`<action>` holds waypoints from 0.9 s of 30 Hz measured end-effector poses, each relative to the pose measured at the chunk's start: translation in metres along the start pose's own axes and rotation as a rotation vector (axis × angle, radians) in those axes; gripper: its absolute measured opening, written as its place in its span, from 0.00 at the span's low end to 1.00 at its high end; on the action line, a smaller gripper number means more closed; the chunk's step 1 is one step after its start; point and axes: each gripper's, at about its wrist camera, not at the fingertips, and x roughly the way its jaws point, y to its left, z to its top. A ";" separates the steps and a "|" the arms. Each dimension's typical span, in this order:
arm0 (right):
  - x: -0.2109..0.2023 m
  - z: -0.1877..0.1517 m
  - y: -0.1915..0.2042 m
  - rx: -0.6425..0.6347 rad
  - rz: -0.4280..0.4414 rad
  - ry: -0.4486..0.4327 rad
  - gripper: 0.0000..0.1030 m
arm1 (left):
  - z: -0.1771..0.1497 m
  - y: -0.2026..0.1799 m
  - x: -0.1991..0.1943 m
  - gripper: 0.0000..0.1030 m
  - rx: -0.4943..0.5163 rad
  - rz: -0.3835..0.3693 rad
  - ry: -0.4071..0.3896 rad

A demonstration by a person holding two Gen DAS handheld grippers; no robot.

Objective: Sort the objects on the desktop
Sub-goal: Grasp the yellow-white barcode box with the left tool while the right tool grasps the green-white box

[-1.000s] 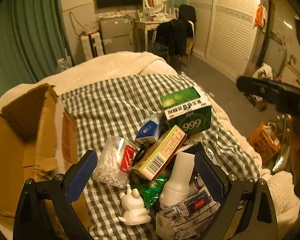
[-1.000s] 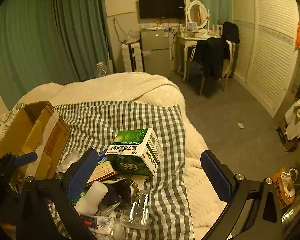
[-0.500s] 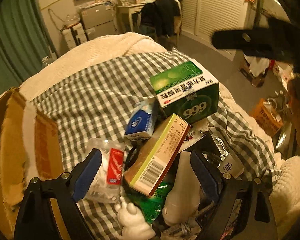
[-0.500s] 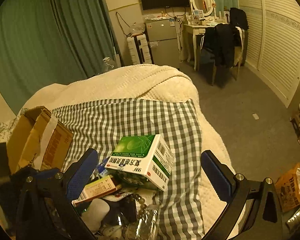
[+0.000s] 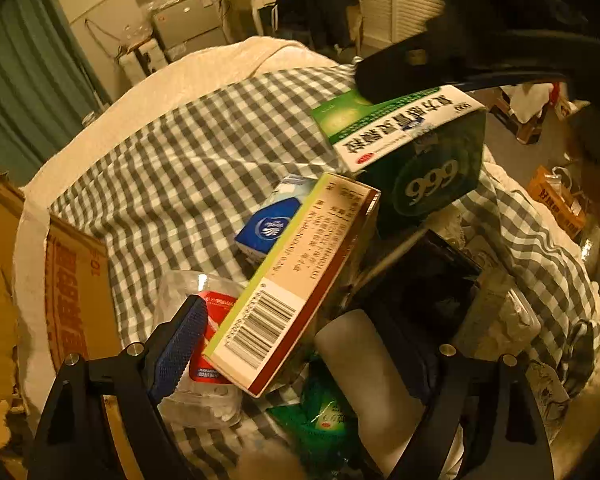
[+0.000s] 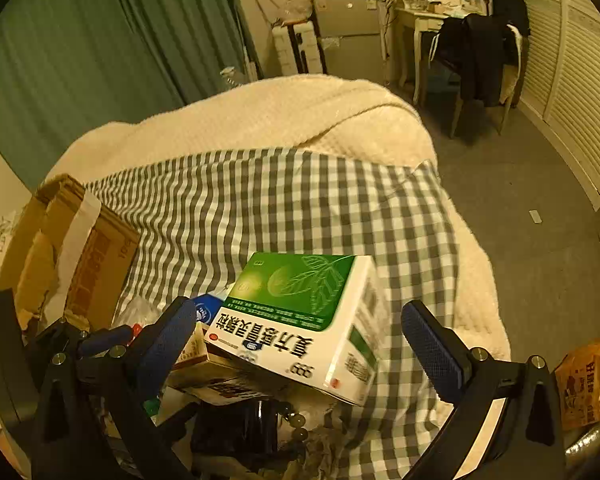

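A pile of small items lies on a grey checked cloth (image 5: pixel 204 152). My left gripper (image 5: pixel 312 360) points down into the pile with its jaws closing. A tan barcode box (image 5: pixel 296 292) and a white bottle (image 5: pixel 364 364) sit between its fingers, and the pads are not pressing on either. The blue left pad (image 5: pixel 176 356) lies over a clear cotton-swab tub (image 5: pixel 204 396). My right gripper (image 6: pixel 300 344) is open and straddles a green and white medicine box (image 6: pixel 300 320) without touching it. In the left wrist view that box (image 5: pixel 412 148) lies under the dark right gripper (image 5: pixel 460 52).
An open cardboard box (image 5: pixel 72 300) stands at the left edge of the cloth. A blue tissue pack (image 5: pixel 272 224), a green packet (image 5: pixel 324 416), a black item (image 5: pixel 428 280) and beads (image 6: pixel 296 428) crowd the pile. The bed drops to the floor on the right, where an orange bag (image 6: pixel 584 380) sits.
Both grippers have come down and closer to the pile. The left jaws have narrowed around the tan box and bottle. The right gripper now spans the green box.
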 end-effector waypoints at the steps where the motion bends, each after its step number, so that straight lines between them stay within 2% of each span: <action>1: 0.004 0.000 0.003 -0.001 -0.008 0.008 1.00 | 0.000 -0.001 0.002 0.79 -0.003 -0.015 0.002; 3: 0.010 0.000 0.009 -0.017 -0.048 0.027 1.00 | 0.000 0.001 0.003 0.73 -0.024 -0.020 -0.006; 7: 0.026 -0.001 0.027 -0.078 -0.116 0.068 1.00 | -0.001 0.013 0.007 0.65 -0.093 -0.079 -0.015; 11: 0.044 0.000 0.041 -0.126 -0.209 0.099 1.00 | -0.003 0.022 0.007 0.52 -0.128 -0.105 -0.035; 14: 0.047 0.002 0.036 -0.107 -0.209 0.105 1.00 | -0.004 0.025 0.006 0.50 -0.151 -0.129 -0.037; 18: 0.052 0.002 0.023 -0.028 -0.212 0.141 1.00 | -0.006 0.013 -0.001 0.48 -0.117 -0.113 -0.055; 21: 0.062 0.001 0.017 -0.003 -0.265 0.175 1.00 | -0.007 0.007 -0.005 0.44 -0.105 -0.117 -0.065; 27: 0.067 -0.001 0.001 0.089 -0.203 0.148 0.99 | -0.009 0.007 -0.009 0.34 -0.119 -0.143 -0.075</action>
